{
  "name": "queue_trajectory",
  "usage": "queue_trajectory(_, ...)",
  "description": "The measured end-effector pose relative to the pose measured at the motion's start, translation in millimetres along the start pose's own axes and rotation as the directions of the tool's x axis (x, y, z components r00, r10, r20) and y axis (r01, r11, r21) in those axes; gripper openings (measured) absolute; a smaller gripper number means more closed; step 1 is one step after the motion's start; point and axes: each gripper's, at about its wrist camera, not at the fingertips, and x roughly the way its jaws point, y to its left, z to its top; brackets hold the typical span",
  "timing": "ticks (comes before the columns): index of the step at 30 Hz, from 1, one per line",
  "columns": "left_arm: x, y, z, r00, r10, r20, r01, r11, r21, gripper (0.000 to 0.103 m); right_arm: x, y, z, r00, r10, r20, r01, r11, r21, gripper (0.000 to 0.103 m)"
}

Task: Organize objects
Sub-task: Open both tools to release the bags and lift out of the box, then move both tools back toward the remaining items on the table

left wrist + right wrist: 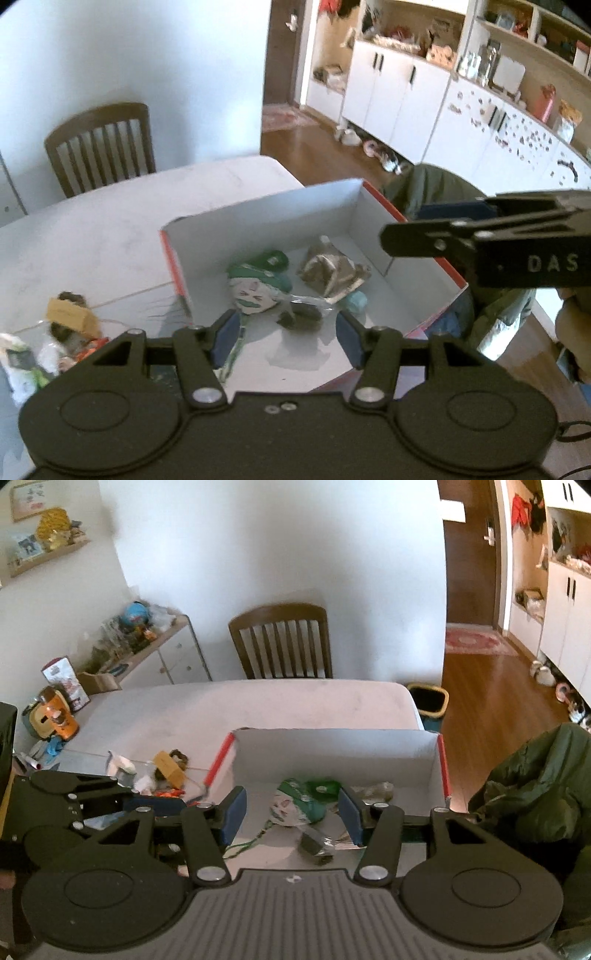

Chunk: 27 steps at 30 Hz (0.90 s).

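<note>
**A:** Blue pads [225,338] of the left gripper [288,339] sit closest, spread wide over the near end of the box [258,210], with nothing between them.

**B:** And the right gripper [293,814]?

**A:** Same, spread wide and empty, above the box's near edge. From the left wrist it shows side-on at the right, over the box's right wall.

**B:** What's in the box?

**A:** It's white inside, red outside, standing on the white table [258,701]. On its floor lie a cartoon face with a green cap [256,286], a crinkled brownish packet [332,271] just right of it, a small teal lump [356,301] by the packet, and a dark wrapped piece [317,845] near the front. A green cord [247,843] trails from the face toward the left pad.

**B:** Anything outside?

**A:** Left of the box, a loose pile on the table: a tan tag [170,766], something dark and fuzzy touching it, a white piece [122,764], bits of orange. Too jumbled to sort out further.

**B:** Behind?

**A:** A wooden chair [284,642] at the far side of the table.
</note>
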Motion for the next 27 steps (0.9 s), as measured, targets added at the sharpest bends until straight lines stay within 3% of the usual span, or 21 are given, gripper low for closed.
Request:
queue_trajectory(5, -29.9, 17.8, -12.5, 0.998, 0.021, 0.061, -0.020, 1.000, -0.015, 0.058, -16.6, 22.3, -8.8, 0.999, 0.015, 0.036, -0.016, 1.000, 0.011, 0.063)
queue_trajectory(14, -67.8, 55.4, -33.3, 0.991, 0.064, 0.116, -0.059, 0.997, -0.043, 0.064, -25.3, 65.9, -26.7, 0.997, 0.025, 0.067, -0.028, 0.998, 0.053, 0.068)
queue_trajectory(27, -98.9, 137.6, -62.5, 0.980, 0.122, 0.155, -0.100, 0.985, -0.139, 0.072, -8.7, 141.9, -44.6, 0.994, 0.072, 0.087, -0.077, 0.996, 0.050, 0.080)
